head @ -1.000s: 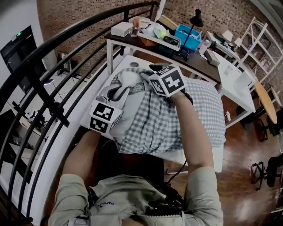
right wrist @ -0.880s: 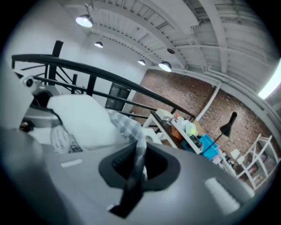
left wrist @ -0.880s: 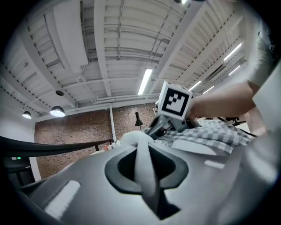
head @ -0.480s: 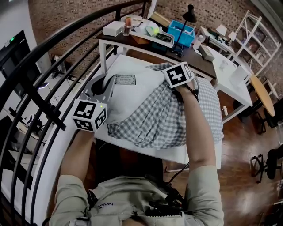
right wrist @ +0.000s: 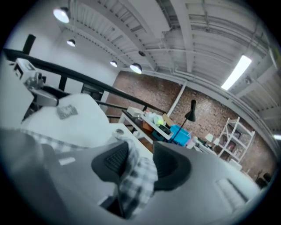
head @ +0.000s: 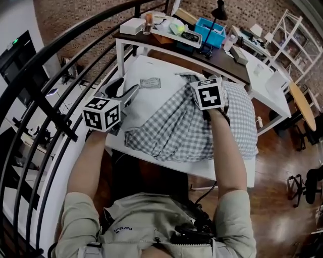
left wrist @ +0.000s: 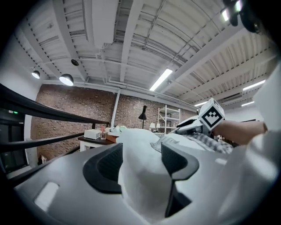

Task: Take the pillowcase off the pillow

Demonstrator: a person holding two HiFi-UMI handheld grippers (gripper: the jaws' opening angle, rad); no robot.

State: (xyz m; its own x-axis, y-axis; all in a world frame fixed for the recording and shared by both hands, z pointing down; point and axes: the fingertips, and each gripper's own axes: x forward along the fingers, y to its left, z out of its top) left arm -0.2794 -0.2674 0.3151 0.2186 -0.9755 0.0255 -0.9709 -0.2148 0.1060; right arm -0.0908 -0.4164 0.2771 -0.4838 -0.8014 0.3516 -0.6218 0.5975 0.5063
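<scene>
A white pillow point(head: 151, 101) lies on the white table point(head: 229, 174), its far left part bare and showing a sewn label point(head: 149, 83). The grey checked pillowcase point(head: 176, 133) is bunched over its near and right part. My left gripper point(head: 126, 89) sits at the pillow's left corner; in the left gripper view point(left wrist: 142, 154) its jaws have just been opening, and white pillow bulges between them. My right gripper point(head: 200, 79) is at the pillowcase's far edge. Its jaws point(right wrist: 139, 160) have just been opening too, with a loose fold of checked cloth point(right wrist: 136, 176) between them.
A black railing point(head: 45, 101) curves close along the left. Behind the pillow stands a dark desk point(head: 224, 58) with a blue bin point(head: 212, 34), a black lamp point(head: 219, 10) and a white box point(head: 133, 25). Another white table point(head: 267, 83) is at the right.
The checked pillowcase has slid back toward me and to the right, baring the pillow's far left part and its label. Both grippers shifted, the right one back toward me.
</scene>
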